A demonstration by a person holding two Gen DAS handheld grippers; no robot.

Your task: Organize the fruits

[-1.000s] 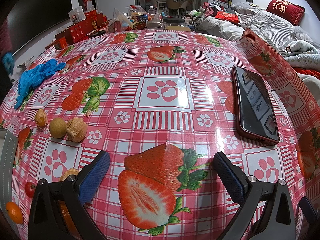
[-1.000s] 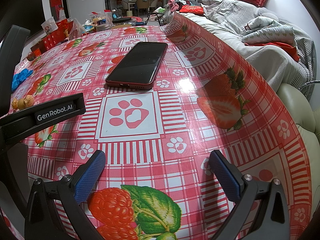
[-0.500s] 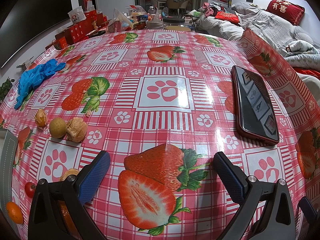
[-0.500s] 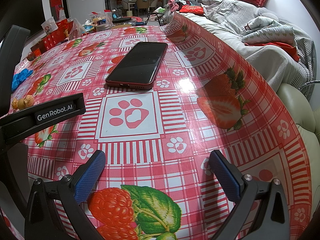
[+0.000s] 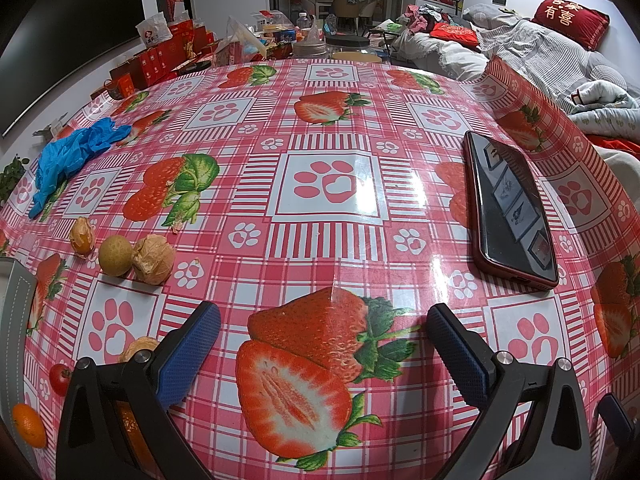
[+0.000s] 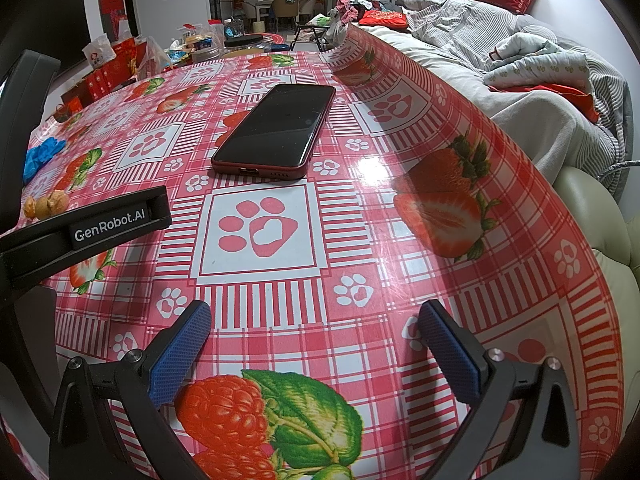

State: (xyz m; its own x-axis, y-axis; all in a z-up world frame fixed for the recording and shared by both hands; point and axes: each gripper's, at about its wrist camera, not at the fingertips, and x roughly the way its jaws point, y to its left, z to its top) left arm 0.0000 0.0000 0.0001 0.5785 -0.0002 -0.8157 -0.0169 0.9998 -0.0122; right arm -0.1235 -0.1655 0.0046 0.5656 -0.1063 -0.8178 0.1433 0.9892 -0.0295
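Observation:
In the left wrist view, small fruits lie at the table's left: a round yellow-green fruit (image 5: 115, 257), two papery husked fruits (image 5: 153, 260) (image 5: 81, 235), a third husked one (image 5: 138, 349) by my finger, a small red tomato (image 5: 60, 378) and an orange one (image 5: 28, 426) near the edge. My left gripper (image 5: 324, 320) hovers open over a printed strawberry, nothing between its fingers. My right gripper (image 6: 314, 322) is open too, low over the cloth. The fruits (image 6: 46, 205) show far left in the right wrist view.
A phone in a red case (image 5: 508, 208) (image 6: 276, 130) lies on the right side of the table. A blue glove (image 5: 74, 156) sits at the far left. Boxes, bags and jars (image 5: 256, 44) crowd the far edge. A sofa with bedding (image 6: 532, 92) borders the right.

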